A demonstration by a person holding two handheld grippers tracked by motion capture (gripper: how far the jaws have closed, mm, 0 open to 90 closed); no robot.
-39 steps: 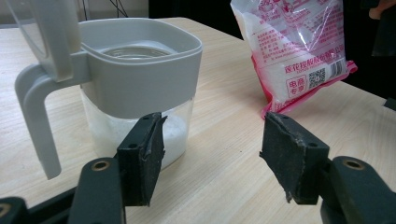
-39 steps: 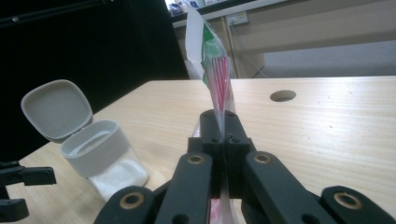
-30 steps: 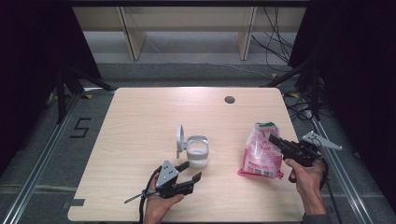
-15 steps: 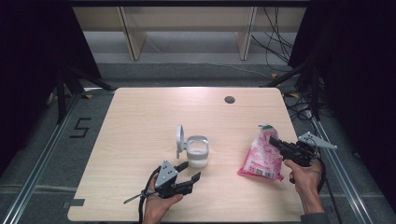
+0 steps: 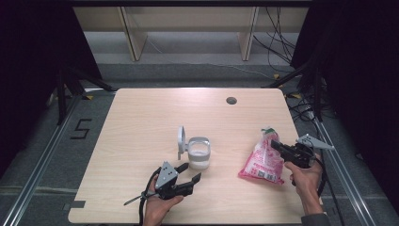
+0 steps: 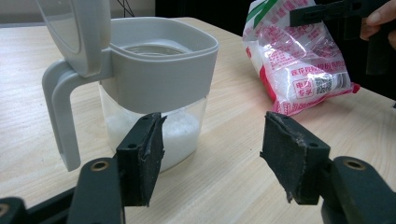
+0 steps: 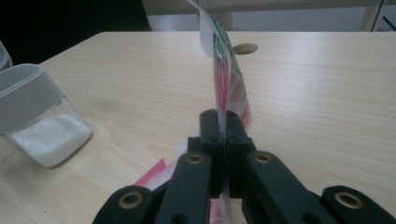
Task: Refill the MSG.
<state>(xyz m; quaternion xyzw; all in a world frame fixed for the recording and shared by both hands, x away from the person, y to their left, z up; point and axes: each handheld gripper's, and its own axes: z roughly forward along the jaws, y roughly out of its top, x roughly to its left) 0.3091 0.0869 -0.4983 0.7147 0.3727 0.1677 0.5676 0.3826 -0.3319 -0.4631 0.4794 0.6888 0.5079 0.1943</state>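
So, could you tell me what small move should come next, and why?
Probably close the left gripper on the container: its jaws stand open just short of it, lid up, while the right gripper already pinches the bag, so steadying the container likely precedes pouring.

Large "5" [image 5: 83, 128] marked on the grey floor left of the bench, well away from both sets of fingers. Red printed characters on the pink-and-white bag [image 6: 299, 60], too small to read, beside a small code patch [image 6: 332, 83] on its label; bag pinched near the top by the right fingers [image 7: 224, 122], beyond the left fingers [image 6: 142, 154]. No lettering readable on the clear jug.
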